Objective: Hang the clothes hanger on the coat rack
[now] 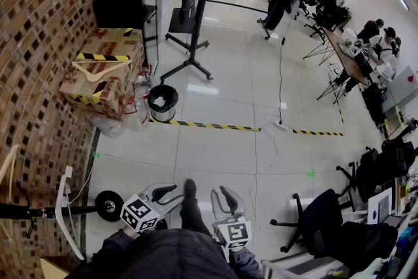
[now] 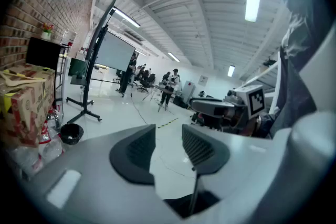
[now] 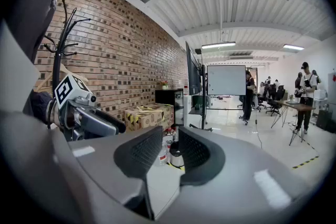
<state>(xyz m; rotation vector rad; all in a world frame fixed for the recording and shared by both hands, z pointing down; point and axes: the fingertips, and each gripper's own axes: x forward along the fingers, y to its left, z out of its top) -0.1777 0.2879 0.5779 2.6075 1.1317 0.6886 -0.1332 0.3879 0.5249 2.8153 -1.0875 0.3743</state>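
Left gripper (image 2: 169, 144): jaws apart, nothing between them.
Right gripper (image 3: 169, 152): jaws apart, empty, just beside the left one.
Coat rack (image 3: 56, 60): upright by the brick wall (image 1: 39, 42), near the left gripper.
Hanger (image 1: 99, 70): flat on the cardboard box (image 1: 111, 49), well ahead; long axis left to right in the head view; hook direction unclear.
Floor (image 1: 215, 153): bare tiles between. Bin (image 1: 162, 101) beside the box.
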